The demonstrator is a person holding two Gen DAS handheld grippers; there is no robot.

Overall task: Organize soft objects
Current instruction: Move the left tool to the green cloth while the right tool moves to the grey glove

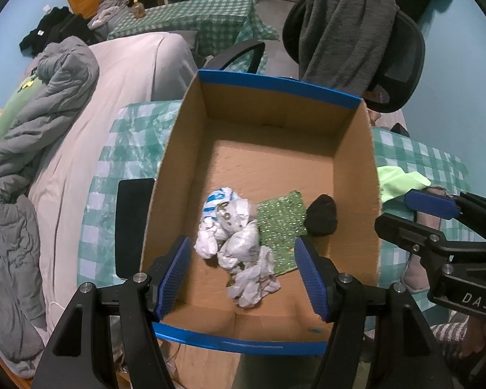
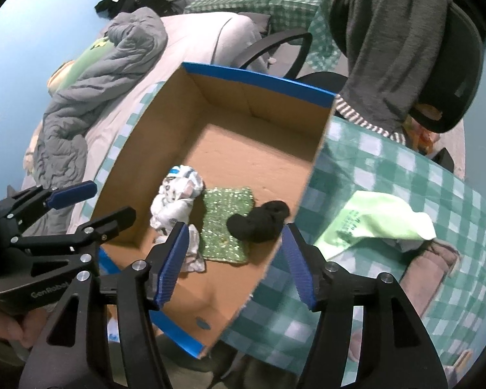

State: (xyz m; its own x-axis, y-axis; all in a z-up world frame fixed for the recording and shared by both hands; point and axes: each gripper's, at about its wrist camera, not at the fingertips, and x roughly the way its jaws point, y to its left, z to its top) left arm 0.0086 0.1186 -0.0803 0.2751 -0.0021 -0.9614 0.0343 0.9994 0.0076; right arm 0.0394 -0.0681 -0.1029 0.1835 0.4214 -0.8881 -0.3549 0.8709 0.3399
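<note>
An open cardboard box (image 1: 356, 168) with blue-taped rims stands on a green checked tablecloth; it also shows in the right wrist view (image 2: 165, 110). Inside lie a crumpled white cloth (image 1: 239, 243) (image 2: 178, 201), a green sequined cloth (image 1: 282, 227) (image 2: 226, 223) and a rolled black sock (image 1: 321, 215) (image 2: 259, 222). My left gripper (image 1: 243, 278) is open and empty above the box's near end. My right gripper (image 2: 235, 265) is open and empty above the box's right wall. A light green cloth (image 2: 372, 220) (image 1: 401, 181) lies on the tablecloth right of the box.
A black office chair (image 1: 401, 64) draped with a grey blanket (image 1: 343, 32) stands behind the box. A bed with a grey quilt (image 1: 32, 129) is at the left. A second checked table (image 1: 194, 22) stands farther back. A striped cloth (image 2: 366, 116) lies under the blanket.
</note>
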